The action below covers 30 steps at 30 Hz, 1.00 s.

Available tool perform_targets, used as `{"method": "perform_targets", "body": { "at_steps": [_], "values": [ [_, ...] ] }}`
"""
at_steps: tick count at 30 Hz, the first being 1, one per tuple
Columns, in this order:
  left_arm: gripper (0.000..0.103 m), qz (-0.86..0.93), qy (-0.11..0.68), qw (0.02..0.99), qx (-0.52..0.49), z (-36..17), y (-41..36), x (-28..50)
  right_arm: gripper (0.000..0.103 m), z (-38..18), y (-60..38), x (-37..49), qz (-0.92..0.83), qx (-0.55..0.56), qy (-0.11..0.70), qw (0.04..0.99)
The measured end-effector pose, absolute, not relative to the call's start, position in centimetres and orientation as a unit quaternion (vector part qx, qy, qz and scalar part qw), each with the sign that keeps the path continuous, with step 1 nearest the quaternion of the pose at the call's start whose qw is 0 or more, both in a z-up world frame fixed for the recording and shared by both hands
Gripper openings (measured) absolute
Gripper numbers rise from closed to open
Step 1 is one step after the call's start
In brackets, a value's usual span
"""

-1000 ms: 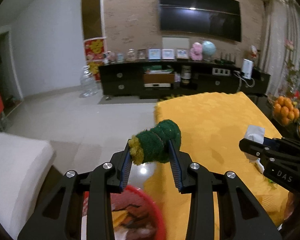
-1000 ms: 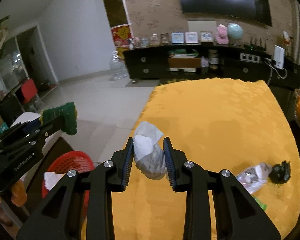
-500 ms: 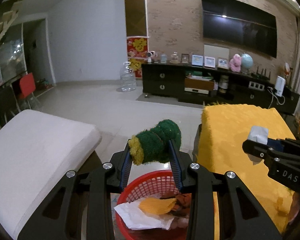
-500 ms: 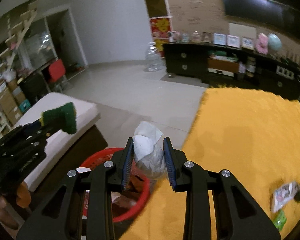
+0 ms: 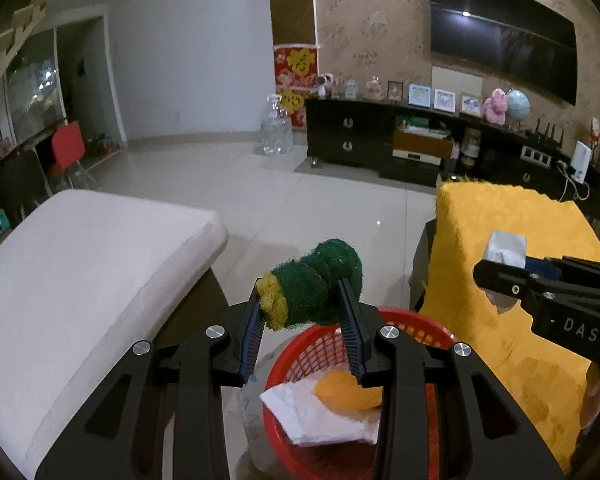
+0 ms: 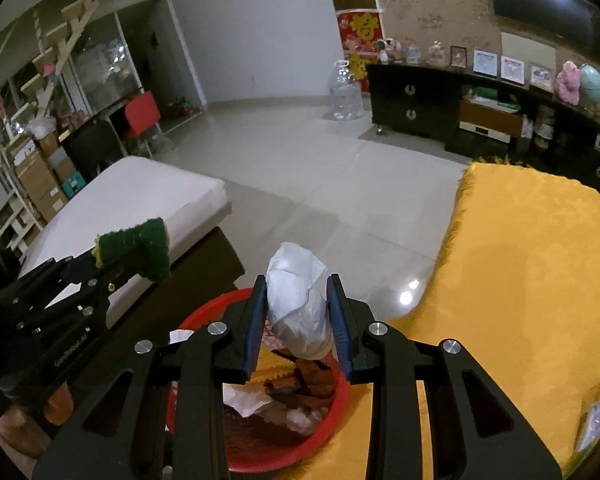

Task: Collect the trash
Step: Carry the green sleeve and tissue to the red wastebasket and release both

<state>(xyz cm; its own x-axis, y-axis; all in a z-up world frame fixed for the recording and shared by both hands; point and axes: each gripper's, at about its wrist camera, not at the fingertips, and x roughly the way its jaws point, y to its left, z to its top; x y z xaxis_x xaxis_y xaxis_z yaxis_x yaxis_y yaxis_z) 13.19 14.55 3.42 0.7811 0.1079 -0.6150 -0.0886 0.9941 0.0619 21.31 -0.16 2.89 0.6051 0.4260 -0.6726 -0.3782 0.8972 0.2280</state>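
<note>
- white cushion (image 5: 80,280) fills the left side, its near end cut off by the frame edge in both views.
- yellow cloth-covered table (image 6: 540,280) spreads right; the left wrist view loses part of it behind the other tool.
- red basket (image 5: 404,320) sits low between cushion and table, its near rim hidden under the black finger arms; the right wrist view shows brownish scraps inside, hard to name, while the left wrist view shows white paper and an orange piece.
- left gripper (image 5: 304,312) is clamped on a green-and-yellow scouring sponge (image 5: 312,292), held above the basket's far rim.
- right gripper (image 6: 296,312) is pinched on a crumpled white tissue (image 6: 296,300), held right over the basket.
- a small wrapper (image 6: 598,416) lies on the table's right edge, seen only from the right wrist and blurred.
</note>
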Motion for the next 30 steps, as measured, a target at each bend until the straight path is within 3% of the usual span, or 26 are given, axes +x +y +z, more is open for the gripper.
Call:
{"method": "perform_targets", "body": {
  "at_steps": [16, 22, 25, 27, 30],
  "values": [
    [0.034, 0.03, 0.373, 0.927, 0.024, 0.3, 14.5, 14.0, 0.031, -0.2, 1.4, 20.7, 0.235, 0.022, 0.424, 0.874],
    [0.044, 0.021, 0.39, 0.921, 0.011, -0.2, 14.7, 14.7, 0.045, -0.6, 1.0, 20.7, 0.235, 0.038, 0.435, 0.868],
    [0.055, 0.019, 0.386, 0.922, 0.013, -0.2, 14.6, 14.6, 0.048, -0.7, 0.7, 20.6, 0.233, 0.041, 0.436, 0.868],
    [0.071, 0.018, 0.384, 0.923, 0.012, -0.1, 14.5, 14.7, 0.05, -0.7, 0.5, 20.6, 0.23, 0.042, 0.436, 0.869],
    [0.074, 0.021, 0.377, 0.926, 0.013, 0.2, 14.4, 14.4, 0.051, -0.5, 0.0, 20.6, 0.223, 0.044, 0.434, 0.872]
  ]
}}
